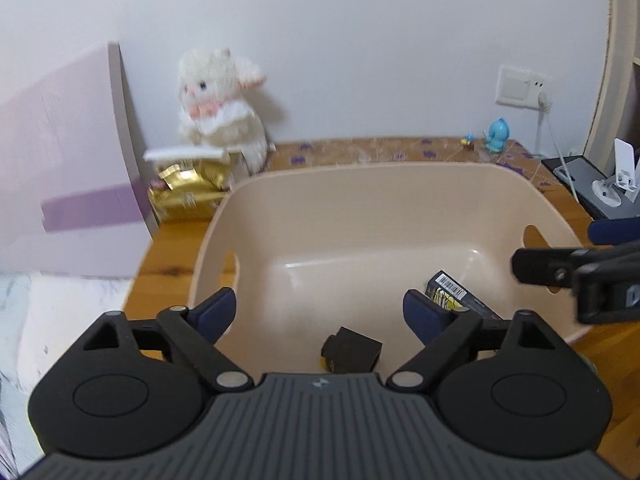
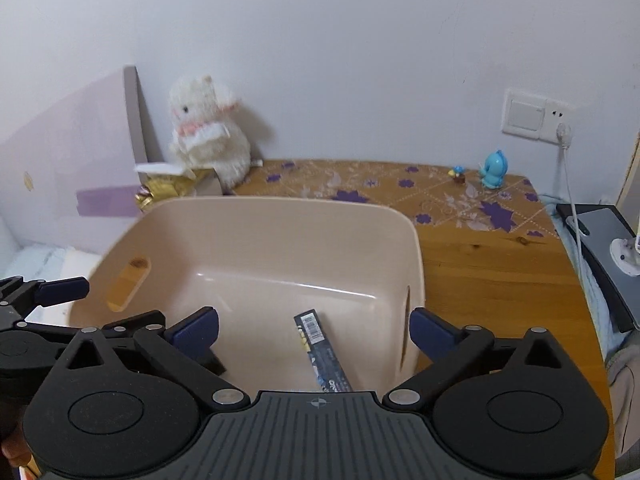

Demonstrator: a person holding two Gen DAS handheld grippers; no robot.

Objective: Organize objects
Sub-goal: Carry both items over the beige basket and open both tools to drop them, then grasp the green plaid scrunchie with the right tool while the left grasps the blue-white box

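A beige plastic basket (image 1: pixel 400 184) with handle slots stands on the wooden table; it also shows in the right wrist view (image 2: pixel 280 216). Inside lie a dark flat box with a barcode (image 1: pixel 452 292), also seen from the right wrist (image 2: pixel 320 352), and a small dark brown block (image 1: pixel 354 350). My left gripper (image 1: pixel 318 312) is open and empty above the basket's near side. My right gripper (image 2: pixel 314 330) is open and empty above the basket, over the flat box. The right gripper shows at the right edge of the left wrist view (image 1: pixel 580 276).
A white plush bunny (image 2: pixel 208 132) sits at the back left, beside a gold foil bag (image 1: pixel 186 192) and a pale purple board (image 1: pixel 64 160). A blue toy bird (image 2: pixel 494 170) and a tiny figure (image 2: pixel 458 174) stand at the back right. A wall socket with a cable (image 2: pixel 564 136) and a grey device (image 2: pixel 608 248) are to the right.
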